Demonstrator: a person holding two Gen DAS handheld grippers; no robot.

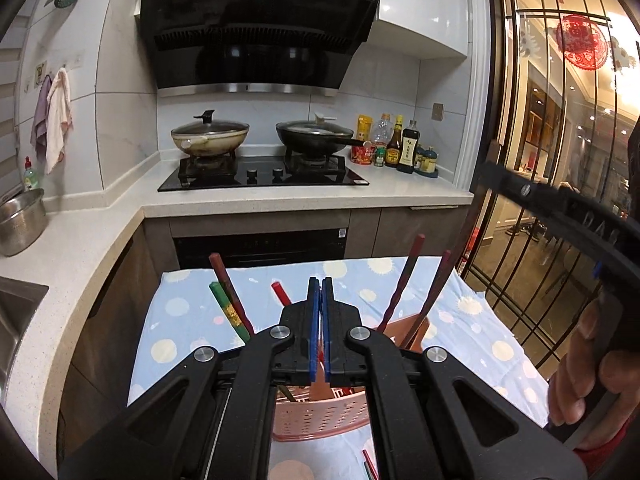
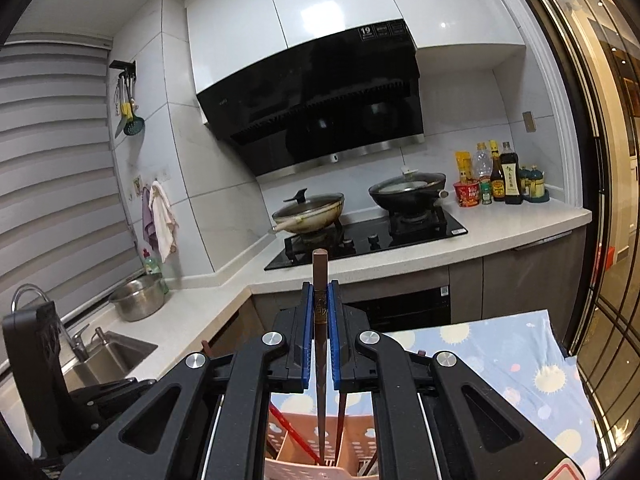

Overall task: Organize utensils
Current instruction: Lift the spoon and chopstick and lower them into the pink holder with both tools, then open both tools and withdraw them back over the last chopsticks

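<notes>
A brown chopstick [image 2: 320, 280] is being pinched upright by the right gripper [image 2: 320, 292] above the pink basket [image 2: 280, 440]. The left gripper [image 1: 320, 292] is being held fully closed, empty, over other chopsticks [image 1: 230, 292] standing in that basket on the spotted cloth [image 1: 180, 320].

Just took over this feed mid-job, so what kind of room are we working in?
A home kitchen, by the look of it: a gas hob with two lidded woks under a range hood, and a sink in the counter.

Chopsticks [image 1: 434, 296] stick up from pink basket [image 1: 320, 416] right below my jaws, blocking straight descent; cloth [image 1: 472, 320] to the right lies bare, room to pass.
</notes>
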